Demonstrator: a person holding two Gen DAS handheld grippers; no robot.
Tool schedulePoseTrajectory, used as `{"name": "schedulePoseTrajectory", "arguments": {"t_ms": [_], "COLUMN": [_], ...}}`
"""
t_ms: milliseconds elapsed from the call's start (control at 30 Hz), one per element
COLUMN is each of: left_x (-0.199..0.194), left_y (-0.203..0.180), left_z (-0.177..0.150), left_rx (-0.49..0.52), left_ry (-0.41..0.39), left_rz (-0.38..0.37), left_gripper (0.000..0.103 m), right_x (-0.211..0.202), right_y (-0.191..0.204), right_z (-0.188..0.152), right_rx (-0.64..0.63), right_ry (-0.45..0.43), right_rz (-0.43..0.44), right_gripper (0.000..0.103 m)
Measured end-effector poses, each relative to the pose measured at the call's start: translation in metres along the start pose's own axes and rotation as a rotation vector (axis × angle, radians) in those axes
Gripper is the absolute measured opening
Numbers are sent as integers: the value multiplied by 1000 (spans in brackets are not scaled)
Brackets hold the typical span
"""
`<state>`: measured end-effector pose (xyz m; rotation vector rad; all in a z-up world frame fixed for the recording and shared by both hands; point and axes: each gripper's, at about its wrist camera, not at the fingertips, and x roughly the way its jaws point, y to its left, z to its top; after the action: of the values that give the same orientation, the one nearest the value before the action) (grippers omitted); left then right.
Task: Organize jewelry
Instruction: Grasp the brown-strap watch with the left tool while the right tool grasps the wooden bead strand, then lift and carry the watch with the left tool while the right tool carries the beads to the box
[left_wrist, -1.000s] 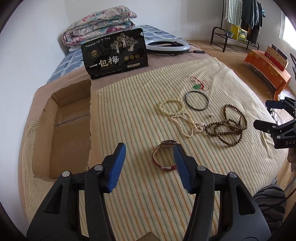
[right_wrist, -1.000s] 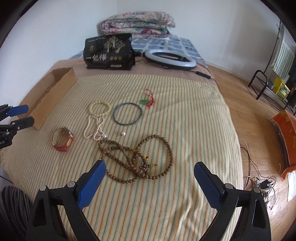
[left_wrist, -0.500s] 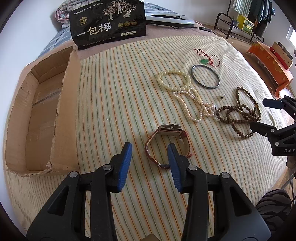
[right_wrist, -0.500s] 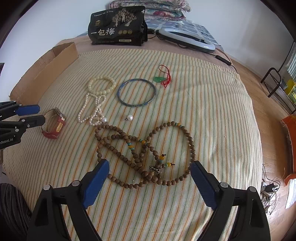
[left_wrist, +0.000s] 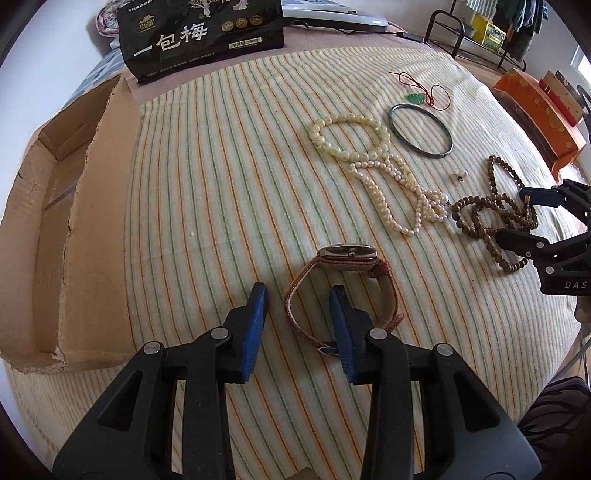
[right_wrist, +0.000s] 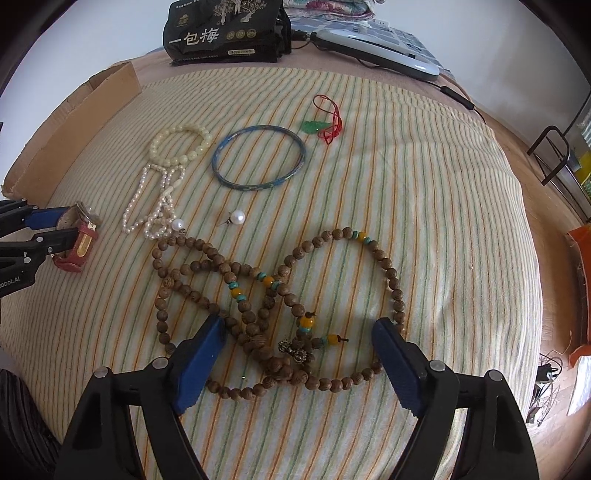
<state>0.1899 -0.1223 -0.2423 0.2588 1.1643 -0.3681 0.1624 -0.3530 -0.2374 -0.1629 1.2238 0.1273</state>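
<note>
Pick-up step: left gripper (left_wrist: 297, 304) closing around the red-strapped wristwatch (left_wrist: 345, 284), right gripper (right_wrist: 297, 345) closing, still wide, over the brown wooden bead necklace (right_wrist: 280, 295); next, probably pinch and lift

Both wrist views look steeply down, close (sharing the striped blanket (left_wrist: 207, 206)).

A striped blanket (left_wrist: 207, 206) covers the bed. At its far end a black bag (left_wrist: 203, 33) with white characters stands upright, with a white ring light (right_wrist: 380, 51) lying beside it and folded quilts (right_wrist: 332, 7) behind. An orange box (left_wrist: 543, 122) and a dark metal rack (left_wrist: 476, 33) stand on the wooden floor (right_wrist: 524, 155).
</note>
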Motion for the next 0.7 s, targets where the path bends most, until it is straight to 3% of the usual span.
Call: {"name": "schedulePoseTrajectory", "arguments": {"t_ms": [133,300,400,567,700], "left_x": [2,1,0,-3,-10], "left_y": [-2,-4,-4,-6,-7], "left_z": [1,1,0,1,1], "left_rx": [4,7,6,18,26], "left_ry": [-10,-17,-19,-30,-55], "left_rz": [0,-19,-30,-20,-3], "left_gripper": [32,14,10,7,7], "right_x": [-2,-6,-7,-11,-17], "right_y": [6,12,15,18,16], "right_z": [0,0,-1,-3,-4], "right_rx": [-14,-26,-30,-22,-2], "right_ry": [-10,-22,-28,-41,-60], "right_rz": [5,39,55,75,91], "right_gripper": [71,36,24,12,12]}}
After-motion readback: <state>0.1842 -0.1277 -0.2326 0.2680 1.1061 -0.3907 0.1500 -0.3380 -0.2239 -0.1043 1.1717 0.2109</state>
